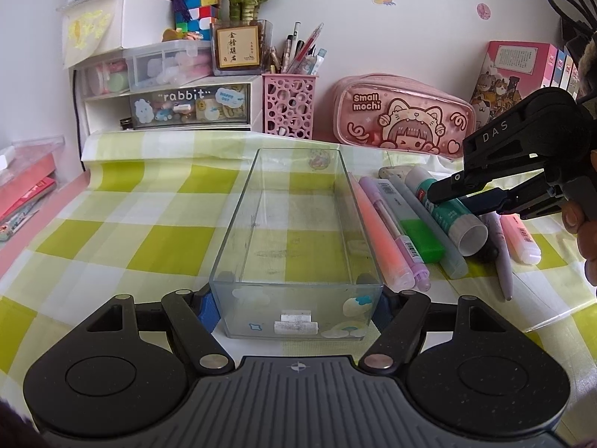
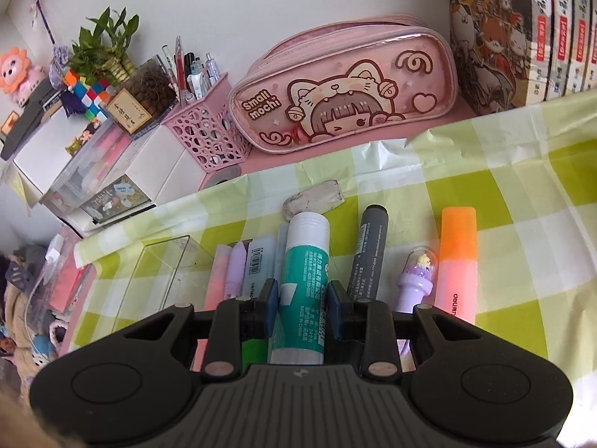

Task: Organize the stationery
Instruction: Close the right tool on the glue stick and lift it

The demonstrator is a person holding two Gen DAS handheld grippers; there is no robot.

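- Left wrist view, bottom centre: left gripper [image 1: 296, 300] clamped on the near end of the clear rectangular plastic tray [image 1: 238, 209], blue pads on both outer walls. Tray sits on the green-and-white checked cloth [image 1: 112, 231], nothing in it.
- Right of the tray, lying side by side: peach highlighter [image 1: 380, 235], lilac pen [image 1: 395, 224], green eraser [image 1: 423, 237], pale grey marker [image 1: 433, 224], white-and-teal glue stick [image 1: 453, 220].
- Upper right of that view: right gripper [image 1: 444, 198] comes in over the glue stick.
- Right wrist view, centre: right gripper's blue pads [image 2: 270, 298] bracket the glue stick's teal body; contact looks made, jaws clenched on it.
- Right of it: dark grey marker [image 2: 369, 250], purple dome-topped stamp [image 2: 418, 276], orange highlighter [image 2: 457, 257].
- Above the glue stick cap: dirty white eraser [image 2: 313, 198].
- Top centre: pink cat-print pencil case [image 2: 347, 89].
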